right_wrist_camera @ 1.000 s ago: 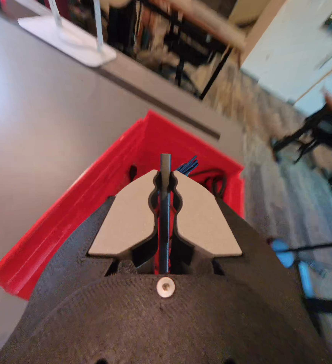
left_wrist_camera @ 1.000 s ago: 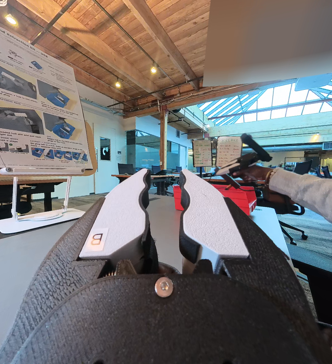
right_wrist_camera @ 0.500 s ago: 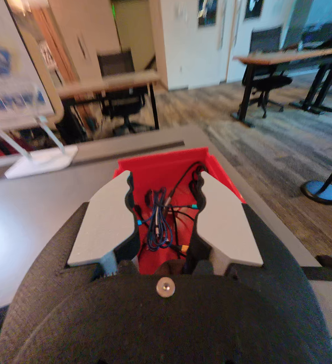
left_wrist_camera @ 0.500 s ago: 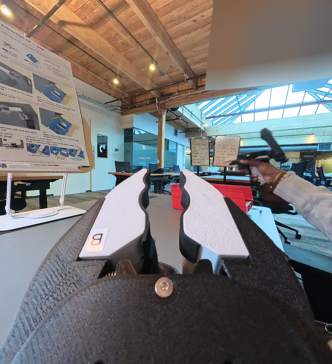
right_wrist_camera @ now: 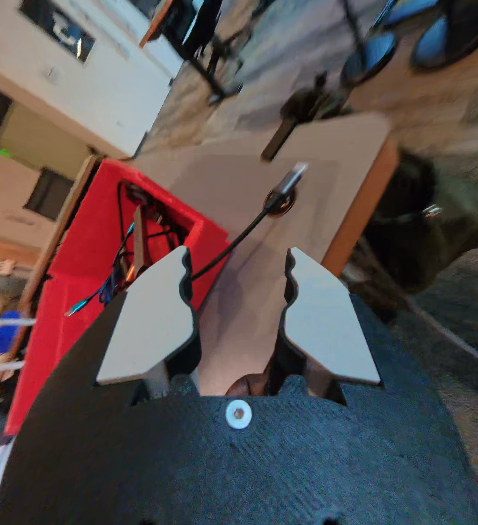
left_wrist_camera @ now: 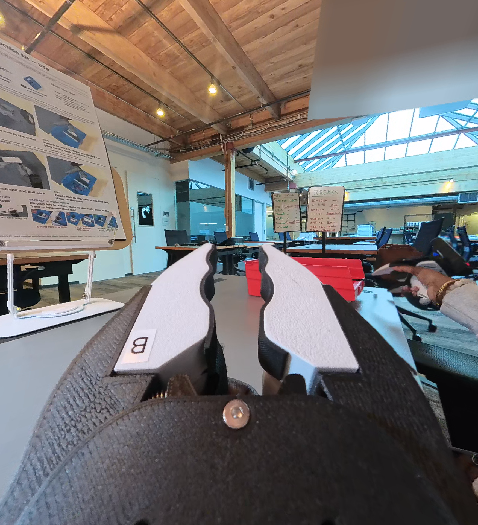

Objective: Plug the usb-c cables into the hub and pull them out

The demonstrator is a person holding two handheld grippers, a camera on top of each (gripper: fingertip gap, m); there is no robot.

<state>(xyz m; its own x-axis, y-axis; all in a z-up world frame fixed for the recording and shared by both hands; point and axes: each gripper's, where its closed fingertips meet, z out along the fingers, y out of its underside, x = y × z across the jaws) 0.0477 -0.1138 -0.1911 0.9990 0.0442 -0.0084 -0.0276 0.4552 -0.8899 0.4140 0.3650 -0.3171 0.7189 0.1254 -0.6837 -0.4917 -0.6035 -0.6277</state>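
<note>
The red bin (right_wrist_camera: 84,244) holds a tangle of blue and black usb-c cables (right_wrist_camera: 110,284) and a flat grey bar (right_wrist_camera: 138,235) that looks like the hub. A black cable (right_wrist_camera: 232,241) trails out of the bin over the table to a metal plug (right_wrist_camera: 291,179). My right gripper (right_wrist_camera: 237,251) is open and empty above the table, just right of the bin; this view is blurred. My left gripper (left_wrist_camera: 236,247) is open and empty, level above the grey table (left_wrist_camera: 33,383), with the bin (left_wrist_camera: 317,272) ahead. The right gripper (left_wrist_camera: 388,270) shows beyond the bin, held by a hand.
An instruction board on a white stand (left_wrist_camera: 39,159) stands at the table's left. The table's right edge (right_wrist_camera: 359,204) drops to carpet. A round cable hole (right_wrist_camera: 280,201) sits near the plug. Desks, chairs and two whiteboards (left_wrist_camera: 306,208) are behind. One gripper's finger ends stand about 60 cm off the other's.
My right gripper was shut on a thin dark bar over the bin, then opened and let it go. It has since swung right of the bin and rolled. My left gripper has hardly moved.
</note>
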